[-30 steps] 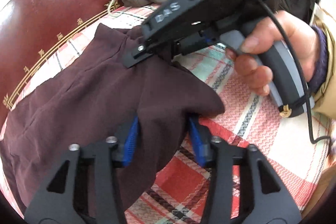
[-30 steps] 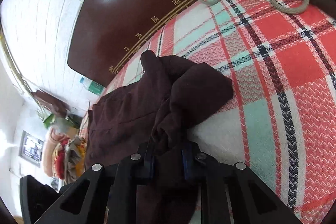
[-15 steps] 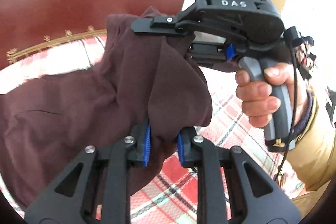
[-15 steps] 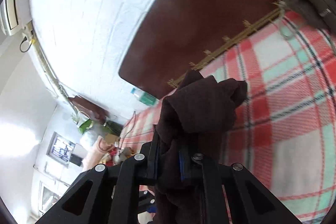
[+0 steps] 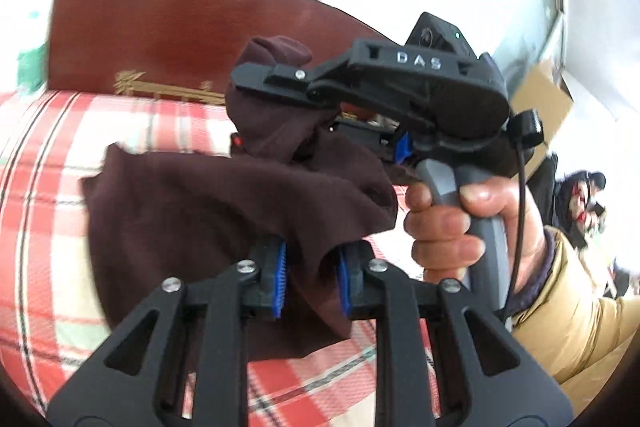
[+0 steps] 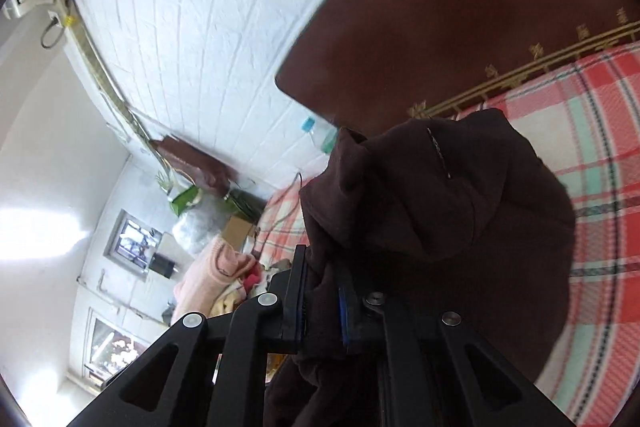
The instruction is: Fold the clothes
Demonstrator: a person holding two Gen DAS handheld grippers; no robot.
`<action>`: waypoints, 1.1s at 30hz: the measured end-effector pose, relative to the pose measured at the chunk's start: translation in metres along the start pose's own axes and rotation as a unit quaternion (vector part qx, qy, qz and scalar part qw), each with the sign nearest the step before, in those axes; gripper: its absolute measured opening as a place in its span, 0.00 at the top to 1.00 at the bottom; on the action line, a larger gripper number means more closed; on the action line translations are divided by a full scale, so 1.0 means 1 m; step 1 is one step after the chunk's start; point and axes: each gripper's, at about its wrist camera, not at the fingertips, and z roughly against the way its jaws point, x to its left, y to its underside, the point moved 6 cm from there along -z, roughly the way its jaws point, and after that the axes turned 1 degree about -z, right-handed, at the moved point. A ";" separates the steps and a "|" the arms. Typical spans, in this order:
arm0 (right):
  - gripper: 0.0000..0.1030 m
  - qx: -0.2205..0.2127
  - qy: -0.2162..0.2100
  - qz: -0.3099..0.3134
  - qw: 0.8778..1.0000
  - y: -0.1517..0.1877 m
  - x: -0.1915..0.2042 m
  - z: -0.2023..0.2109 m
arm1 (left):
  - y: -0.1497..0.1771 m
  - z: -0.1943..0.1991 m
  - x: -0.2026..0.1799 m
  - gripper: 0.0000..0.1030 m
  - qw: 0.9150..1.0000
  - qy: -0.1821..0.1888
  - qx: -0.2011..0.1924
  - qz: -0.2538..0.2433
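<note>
The bed, under its red, white and mint plaid cover, is the biggest thing before me, and I place everything else against it. At its head rises the dark reddish-brown headboard with a gold trim line along its lower edge, and above that a white panelled wall.

The maroon garment hangs in the air above the bed's cover, bunched and drooping, gripped at two places. Seen from my right wrist, it fills the middle of the view, with the plaid cover behind it.

My left claw is clenched on a fold of the garment, the blue pads pressing cloth from both sides. My right claw is likewise clamped on a thick wad of the same cloth. From my left wrist I see that right claw raised above the bed, closer to the headboard than my left claw is, its black finger lying over a gathered lump of fabric, and my right hand wrapped round its grey handle.

Past the far side of the bed lies a pink heap of clothing.
</note>
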 end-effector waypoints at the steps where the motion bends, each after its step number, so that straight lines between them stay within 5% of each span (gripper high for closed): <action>1: 0.89 0.009 0.004 -0.001 1.000 0.002 0.000 -0.012 | 0.003 0.003 0.007 0.78 1.000 -0.001 0.000 0.010; 8: 0.89 0.055 0.037 -0.013 0.998 0.026 -0.016 -0.065 | 0.024 0.012 0.041 0.78 0.998 0.001 0.000 0.061; 11: 0.85 0.077 0.069 0.007 0.995 0.037 -0.019 -0.081 | 0.033 0.008 0.055 0.78 0.996 0.009 0.007 0.088; 12: 0.76 0.085 0.084 0.018 0.993 0.040 -0.019 -0.085 | 0.038 0.007 0.061 0.78 0.995 0.011 0.012 0.102; 15: 0.57 0.099 0.106 0.062 0.987 0.047 -0.010 -0.082 | 0.051 0.003 0.069 0.78 0.991 0.027 0.027 0.130; 19: 0.56 0.077 0.114 0.134 0.981 0.048 0.014 -0.058 | 0.060 0.002 0.068 0.77 0.988 0.052 0.034 0.143; 21: 0.56 0.057 0.115 0.147 0.981 0.043 0.019 -0.038 | 0.061 0.000 0.068 0.66 0.986 0.063 0.038 0.148; 24: 0.55 0.050 0.148 0.177 0.972 0.047 0.014 -0.022 | 0.059 0.001 0.063 0.44 0.985 0.079 0.033 0.150; 26: 0.55 0.070 0.162 0.194 0.965 0.058 0.007 -0.021 | 0.054 0.004 0.058 0.40 0.984 0.098 0.023 0.150; 33: 0.55 0.122 0.223 0.276 0.927 0.092 0.002 -0.072 | 0.056 0.008 0.082 0.40 0.980 0.071 0.022 0.184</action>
